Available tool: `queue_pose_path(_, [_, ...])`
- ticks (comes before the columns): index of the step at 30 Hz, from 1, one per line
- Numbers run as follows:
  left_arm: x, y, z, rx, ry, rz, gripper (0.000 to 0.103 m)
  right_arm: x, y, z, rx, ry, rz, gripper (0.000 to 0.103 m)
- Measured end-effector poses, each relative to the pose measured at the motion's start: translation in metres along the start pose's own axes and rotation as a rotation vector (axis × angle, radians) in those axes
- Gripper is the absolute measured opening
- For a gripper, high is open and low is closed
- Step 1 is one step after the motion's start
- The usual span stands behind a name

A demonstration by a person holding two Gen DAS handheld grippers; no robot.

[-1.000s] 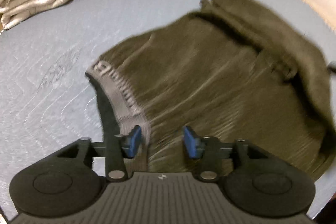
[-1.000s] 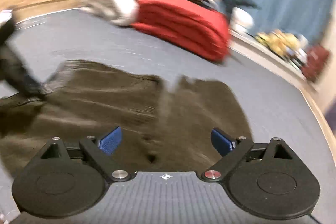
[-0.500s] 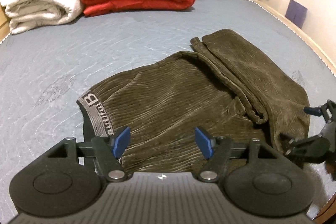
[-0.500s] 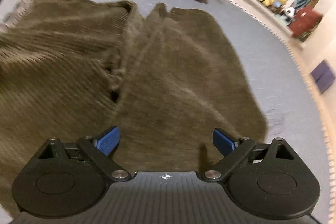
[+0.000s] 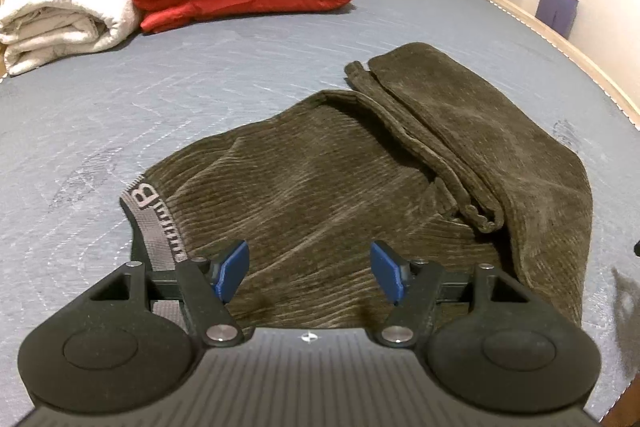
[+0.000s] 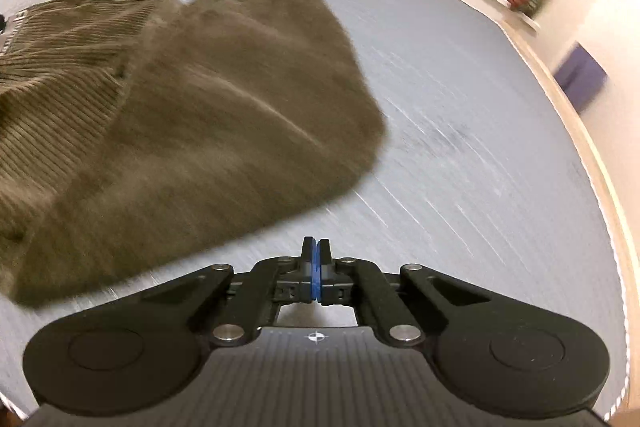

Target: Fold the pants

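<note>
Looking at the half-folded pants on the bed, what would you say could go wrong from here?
1. The right gripper is shut on nothing, off the pants' edge, so its pull may move no cloth.
2. The folded leg lies skewed over a bunched seam; another fold may lock that in.
3. The left gripper is open above the waistband, so nothing anchors that end.

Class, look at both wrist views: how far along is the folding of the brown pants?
Done: the pants already lie folded over, one layer across the other on the mattress. In hand: nothing; the left gripper hangs open over the waistband, and the right gripper is shut on nothing, beside the cloth. Left: probably one more fold and some smoothing.
</note>
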State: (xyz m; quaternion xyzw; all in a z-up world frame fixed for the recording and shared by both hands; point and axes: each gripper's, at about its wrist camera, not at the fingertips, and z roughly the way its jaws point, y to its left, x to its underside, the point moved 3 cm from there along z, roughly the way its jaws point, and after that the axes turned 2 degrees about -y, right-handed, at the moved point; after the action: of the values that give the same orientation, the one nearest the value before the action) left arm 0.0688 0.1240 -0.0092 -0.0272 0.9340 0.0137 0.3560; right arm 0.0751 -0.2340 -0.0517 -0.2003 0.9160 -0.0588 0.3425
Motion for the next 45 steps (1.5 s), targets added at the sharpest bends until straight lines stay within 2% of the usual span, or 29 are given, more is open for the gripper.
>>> queue_pose_path(3, [-0.001, -0.009, -0.002, 0.008, -0.007, -0.008, 0.072, 0.011, -0.022, -0.008, -0.016, -0.036, 0.093, 0.001])
queue_pose_path(6, [0.001, -0.017, -0.01, 0.028, -0.019, -0.026, 0.072, 0.002, -0.022, -0.015, -0.035, -0.101, 0.119, 0.006])
queue_pose_path(8, [0.001, -0.021, -0.018, 0.061, -0.024, -0.056, 0.071, -0.013, -0.01, -0.019, -0.062, -0.157, 0.113, 0.019])
queue_pose_path(10, [-0.003, -0.019, -0.027, 0.089, -0.019, -0.109, 0.065, -0.027, 0.003, -0.022, -0.09, -0.201, 0.1, 0.05])
queue_pose_path(11, [-0.007, -0.016, -0.032, 0.096, -0.024, -0.141, 0.063, -0.035, 0.012, -0.022, -0.101, -0.22, 0.09, 0.054])
queue_pose_path(16, [-0.013, -0.006, -0.051, 0.059, -0.109, -0.199, 0.059, -0.058, 0.051, -0.011, -0.152, -0.263, 0.051, 0.058])
queue_pose_path(17, [-0.009, -0.006, -0.049, 0.056, -0.108, -0.204, 0.059, -0.06, 0.057, -0.007, -0.151, -0.266, 0.046, 0.06])
queue_pose_path(20, [0.002, -0.012, -0.033, 0.058, -0.026, -0.218, 0.06, -0.064, 0.076, 0.003, -0.176, -0.246, 0.01, 0.06])
queue_pose_path(22, [0.001, -0.021, -0.028, 0.078, -0.031, -0.187, 0.061, -0.072, 0.086, 0.011, -0.187, -0.249, -0.02, 0.063])
queue_pose_path(25, [-0.006, -0.025, -0.023, 0.025, -0.056, -0.136, 0.062, -0.08, 0.103, 0.023, -0.213, -0.238, -0.053, 0.067])
queue_pose_path(31, [-0.012, -0.014, -0.009, 0.024, -0.027, -0.178, 0.064, -0.097, 0.141, 0.047, -0.247, -0.192, -0.122, 0.072])
queue_pose_path(34, [-0.014, -0.013, -0.004, 0.018, -0.02, -0.164, 0.067, -0.099, 0.156, 0.057, -0.221, -0.165, -0.174, 0.075])
queue_pose_path(38, [-0.014, -0.01, -0.004, 0.012, -0.014, -0.156, 0.068, -0.098, 0.165, 0.069, -0.141, -0.112, -0.231, 0.071])
queue_pose_path(39, [-0.014, -0.009, -0.004, 0.011, -0.014, -0.157, 0.069, -0.098, 0.163, 0.07, -0.138, -0.099, -0.225, 0.063])
queue_pose_path(40, [-0.014, -0.007, -0.006, 0.01, -0.015, -0.158, 0.069, -0.097, 0.16, 0.071, -0.133, -0.091, -0.215, 0.049])
queue_pose_path(41, [-0.014, -0.006, -0.007, 0.009, -0.017, -0.158, 0.069, -0.097, 0.155, 0.07, -0.136, -0.082, -0.199, 0.043])
queue_pose_path(43, [-0.013, -0.003, -0.011, 0.008, -0.024, -0.157, 0.07, -0.096, 0.144, 0.067, -0.16, -0.076, -0.166, 0.013])
queue_pose_path(45, [-0.011, -0.001, -0.012, 0.006, -0.028, -0.16, 0.07, -0.094, 0.131, 0.057, -0.182, -0.087, -0.131, 0.008])
